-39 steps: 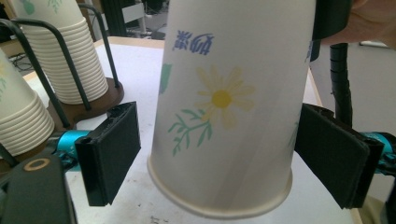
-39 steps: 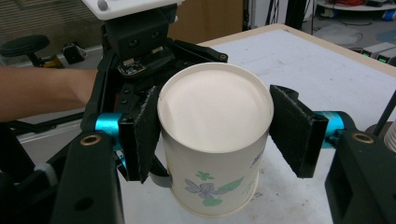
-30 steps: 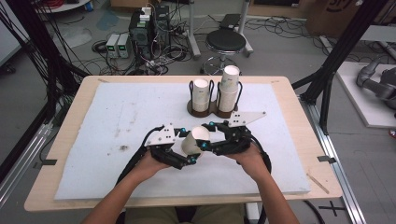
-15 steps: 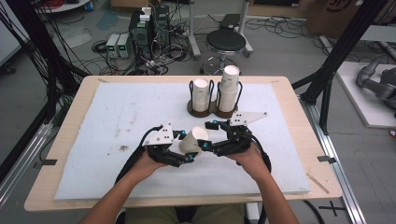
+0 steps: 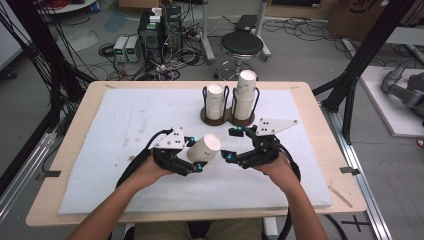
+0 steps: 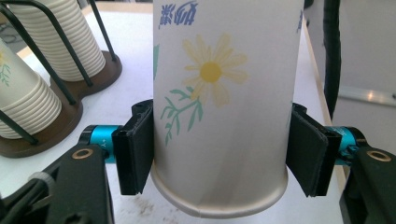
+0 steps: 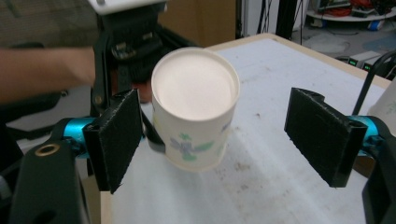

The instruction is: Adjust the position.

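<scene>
Since the left gripper's (image 5: 196, 161) fingers (image 6: 135, 147) already clamp the paper cup (image 5: 205, 148) low on its wall, just above the base rim, the handover judgement is simple: bring the right gripper (image 5: 231, 145) in square to the cup's open end and close on the wall near the mouth, lightly (thin paper, it will dent). Left lets go only once the right has it. Right fingers (image 7: 116, 137) stand wide apart with nothing between them; in the right gripper view the cup mouth sits ahead of them, nearer the left-hand pad, so it wants centring first.

Cup is held off the bench (image 5: 300, 165), tilted, mouth towards the right gripper, between the two hands at the near middle of the white mat (image 5: 115, 125). White inside, outside printed with a yellow daisy, green leaves and blue script; rolled rim at the base looks round, no crush visible.

Behind it, a dark wire holder (image 5: 220, 116) carries two stacks of the same cups, well apart from the grippers.
</scene>
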